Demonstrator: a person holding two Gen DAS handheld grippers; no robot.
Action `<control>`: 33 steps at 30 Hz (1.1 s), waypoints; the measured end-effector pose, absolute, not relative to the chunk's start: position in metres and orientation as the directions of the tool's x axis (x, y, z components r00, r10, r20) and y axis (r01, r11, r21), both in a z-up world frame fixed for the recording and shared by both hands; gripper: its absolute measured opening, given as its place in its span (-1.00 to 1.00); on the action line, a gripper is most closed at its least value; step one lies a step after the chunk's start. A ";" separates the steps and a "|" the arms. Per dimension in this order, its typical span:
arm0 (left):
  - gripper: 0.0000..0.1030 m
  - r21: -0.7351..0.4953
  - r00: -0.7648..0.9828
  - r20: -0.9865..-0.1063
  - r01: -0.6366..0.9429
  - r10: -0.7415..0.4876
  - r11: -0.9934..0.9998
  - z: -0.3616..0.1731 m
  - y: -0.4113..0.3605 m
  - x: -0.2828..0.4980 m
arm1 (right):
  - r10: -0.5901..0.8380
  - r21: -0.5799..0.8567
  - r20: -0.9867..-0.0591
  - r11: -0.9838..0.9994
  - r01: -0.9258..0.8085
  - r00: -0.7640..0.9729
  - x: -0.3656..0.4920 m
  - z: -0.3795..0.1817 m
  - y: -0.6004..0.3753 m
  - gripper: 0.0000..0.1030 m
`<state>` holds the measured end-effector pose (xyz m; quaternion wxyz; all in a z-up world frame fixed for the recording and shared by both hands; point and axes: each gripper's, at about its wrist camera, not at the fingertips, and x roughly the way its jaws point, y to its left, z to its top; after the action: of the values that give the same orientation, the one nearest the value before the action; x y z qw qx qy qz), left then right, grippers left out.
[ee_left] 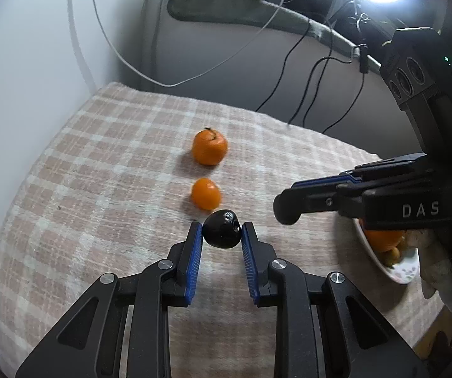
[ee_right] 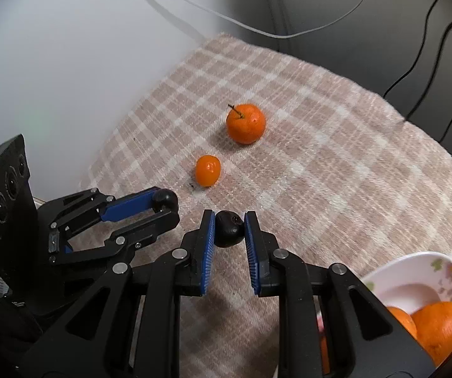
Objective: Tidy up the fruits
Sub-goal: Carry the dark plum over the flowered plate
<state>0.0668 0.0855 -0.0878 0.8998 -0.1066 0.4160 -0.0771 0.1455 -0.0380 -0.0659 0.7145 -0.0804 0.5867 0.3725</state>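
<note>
On a checked cloth point(ee_left: 100, 173) by grey walls — both grippers' fingers clamp dark fruits point(ee_left: 221, 229).

A table covered with a checked cloth point(ee_right: 336, 163) in beige and off-white carries everything. Directly on the cloth sit two orange fruits, apart from each other: a larger mandarin point(ee_right: 246, 123) with a short stem, farther back, and a smaller orange fruit point(ee_right: 208, 170) nearer the front. At the right edge of the cloth stands a white bowl point(ee_right: 414, 271) with a flower pattern, and orange fruit lies inside it. The cloth reaches the pale wall on the left side.
</note>
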 end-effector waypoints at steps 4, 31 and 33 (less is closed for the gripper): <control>-0.54 -0.264 0.651 -0.718 0.072 -0.246 0.962 -0.078 0.076 0.059 | 0.458 0.328 -0.887 0.715 -0.617 0.059 0.143 -0.052 -0.049 -0.62; -0.54 -0.276 0.605 -0.695 0.274 -0.388 0.921 -0.057 -0.024 0.033 | 0.496 0.321 -0.818 0.814 -0.484 0.291 0.123 0.011 -0.198 -0.62; -0.54 -0.277 0.602 -0.694 0.283 -0.395 0.918 -0.056 -0.029 0.032 | 0.494 0.319 -0.815 0.820 -0.475 0.304 0.119 0.012 -0.207 -0.61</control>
<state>0.0323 -0.0286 -0.0565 0.8923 -0.0691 0.4037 -0.1899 0.1191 -0.2074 0.0122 0.8074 0.0090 0.5079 0.3000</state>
